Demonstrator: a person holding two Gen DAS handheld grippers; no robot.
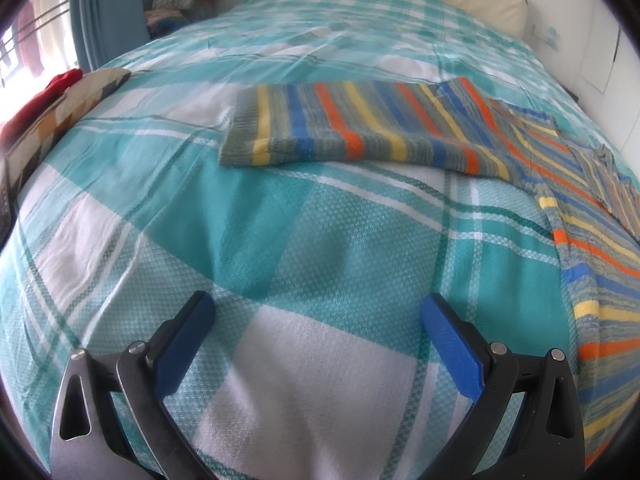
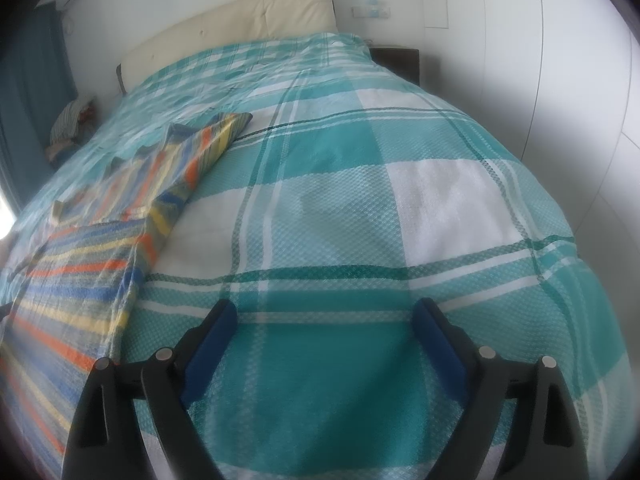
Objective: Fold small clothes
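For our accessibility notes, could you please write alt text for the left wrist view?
A striped sweater lies spread on a teal-and-white plaid bedspread, one sleeve stretched out to the left. The left tool is open and empty over bare bedspread in the foreground, apart from the sweater.

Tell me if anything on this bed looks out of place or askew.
Only the striped sweater: it is not folded, one sleeve stretched sideways across the checked bedspread. Both grippers, left and right, are open, holding nothing.
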